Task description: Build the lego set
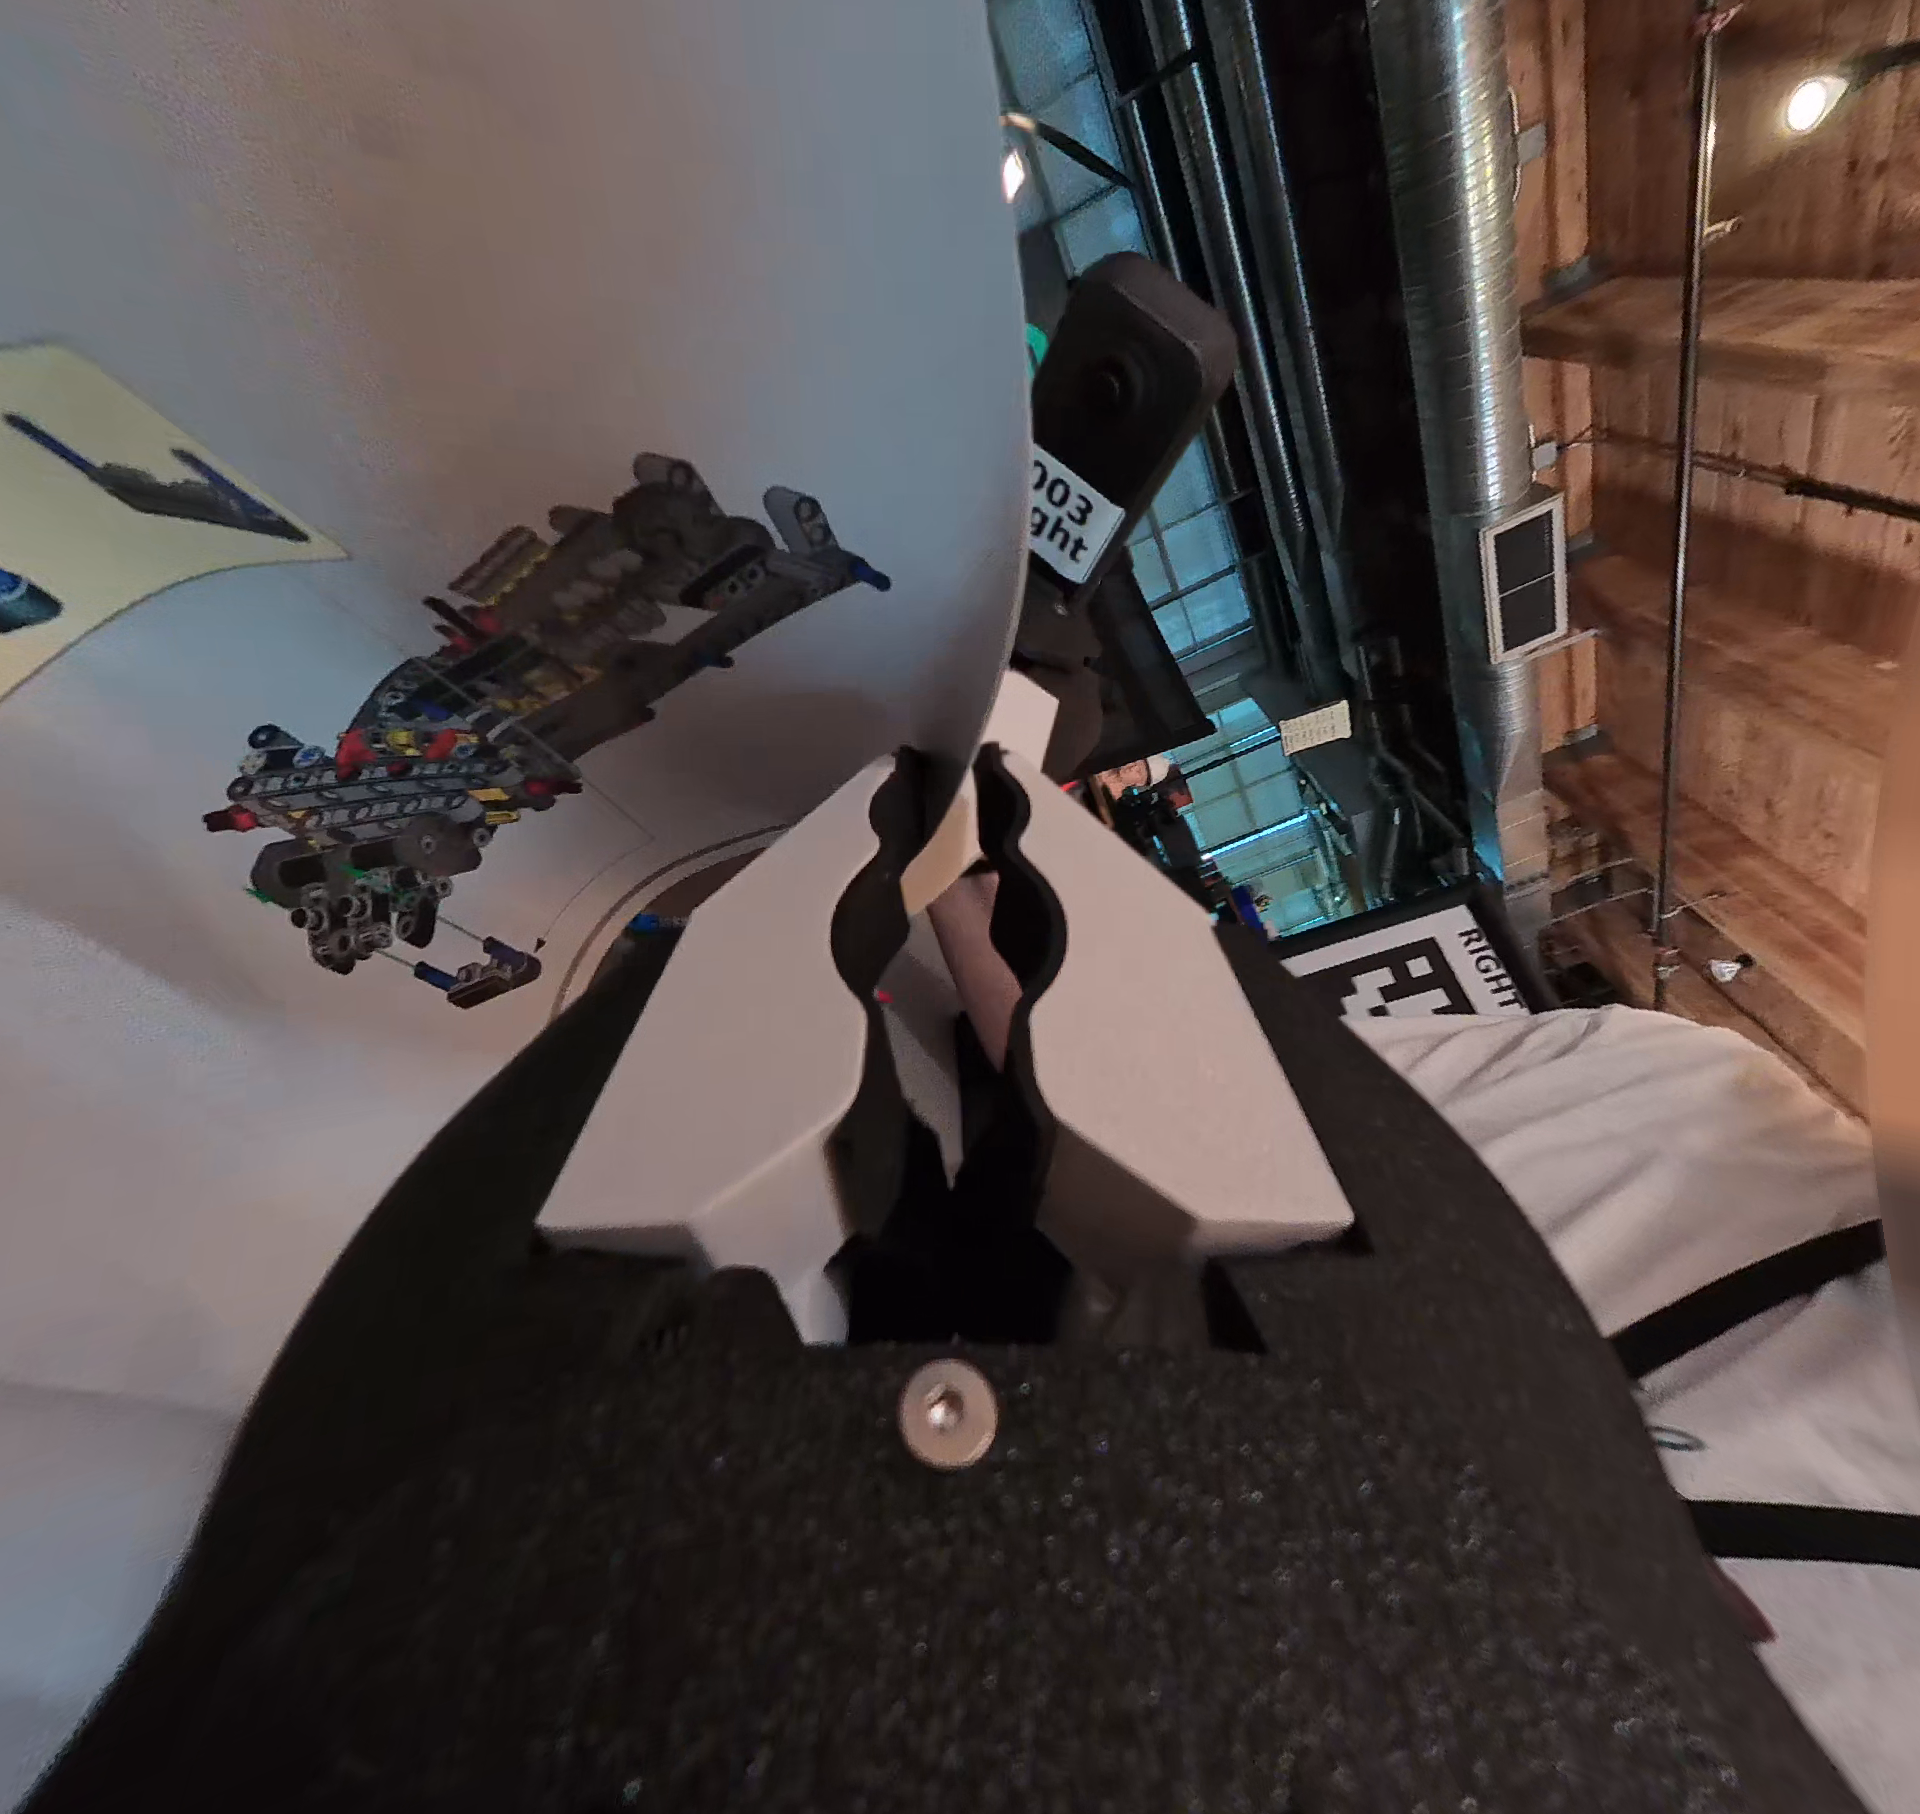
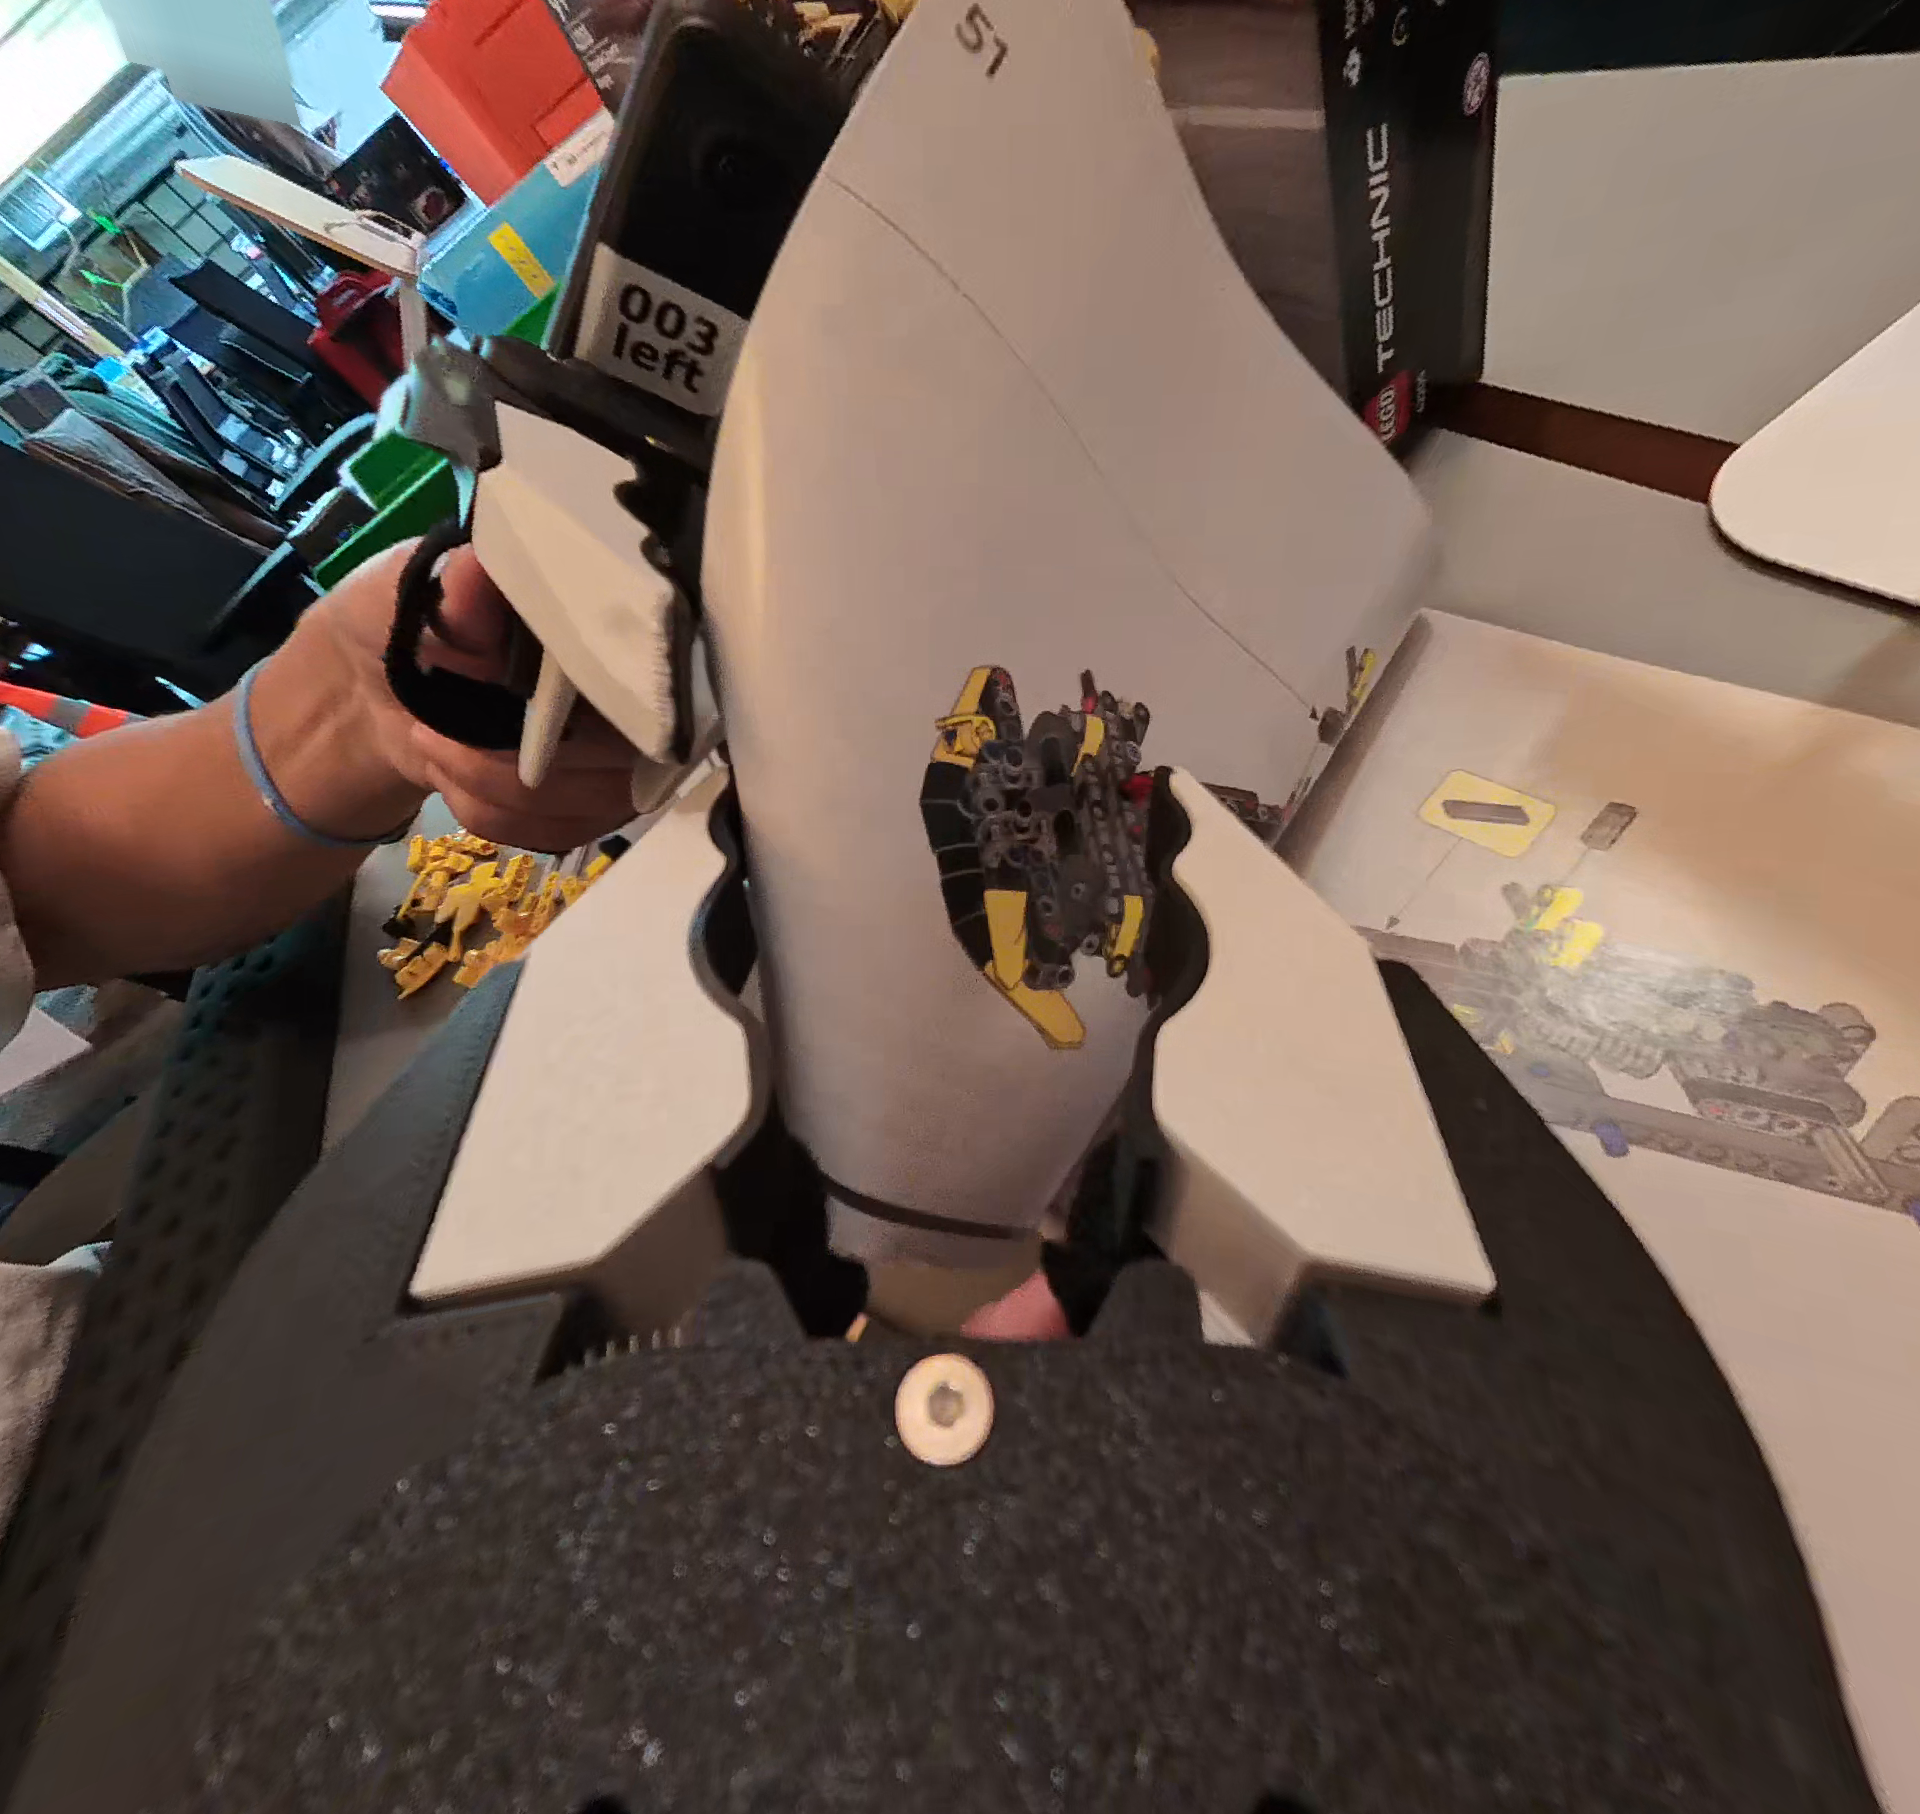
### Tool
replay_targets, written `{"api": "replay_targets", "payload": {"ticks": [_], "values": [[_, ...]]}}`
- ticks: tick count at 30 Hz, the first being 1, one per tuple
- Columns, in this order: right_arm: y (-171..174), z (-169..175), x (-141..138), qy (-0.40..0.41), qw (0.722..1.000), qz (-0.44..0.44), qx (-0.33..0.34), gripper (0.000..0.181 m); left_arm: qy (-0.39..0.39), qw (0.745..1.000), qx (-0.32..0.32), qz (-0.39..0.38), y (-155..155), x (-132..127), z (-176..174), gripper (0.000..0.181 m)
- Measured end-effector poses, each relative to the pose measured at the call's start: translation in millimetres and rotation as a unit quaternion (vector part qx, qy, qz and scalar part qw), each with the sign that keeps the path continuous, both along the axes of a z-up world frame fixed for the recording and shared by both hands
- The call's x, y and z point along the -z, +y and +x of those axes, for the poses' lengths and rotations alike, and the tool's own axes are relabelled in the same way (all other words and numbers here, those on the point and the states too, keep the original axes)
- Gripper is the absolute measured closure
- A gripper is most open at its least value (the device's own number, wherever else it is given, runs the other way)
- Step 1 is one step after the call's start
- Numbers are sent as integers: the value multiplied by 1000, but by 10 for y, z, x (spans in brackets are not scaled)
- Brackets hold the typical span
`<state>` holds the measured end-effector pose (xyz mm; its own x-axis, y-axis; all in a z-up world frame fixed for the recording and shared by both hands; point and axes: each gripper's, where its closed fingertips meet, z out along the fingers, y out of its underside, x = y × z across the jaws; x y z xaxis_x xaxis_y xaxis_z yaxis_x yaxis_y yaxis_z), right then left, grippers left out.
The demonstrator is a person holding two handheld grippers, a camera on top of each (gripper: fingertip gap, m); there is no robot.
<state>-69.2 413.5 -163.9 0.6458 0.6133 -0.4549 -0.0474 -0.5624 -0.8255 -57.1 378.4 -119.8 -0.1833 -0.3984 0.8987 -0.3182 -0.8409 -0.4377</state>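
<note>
Left tool (image 1: pixel 951 777) nearly closed, tips pinching the edge of a curled white glossy page of the instruction booklet (image 1: pixel 499 206), printed with a grey, red and blue model. Right tool (image 2: pixel 951 829) wide apart, same lifted page (image 2: pixel 997 476) standing between its fingers, not clamped. Open booklet spread (image 2: pixel 1621 881) flat on the white desk (image 2: pixel 1683 206). Loose yellow plastic bricks (image 2: pixel 468 907) heaped on the desk beneath the bare hand (image 2: pixel 416 704) gripping the left tool. Black cardboard set box (image 2: pixel 1403 154) upright behind.
</note>
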Motion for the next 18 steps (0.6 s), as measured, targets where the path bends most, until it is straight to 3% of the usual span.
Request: {"api": "replay_targets", "payload": {"ticks": [8,18], "values": [[-44,119,-139,71,997,1,-9,110,-13,1000,8,22,-17,-10,-16,173],[-24,313,-171,70,997,7,13,118,12,999,-5,38,31,70,-41,181]]}}
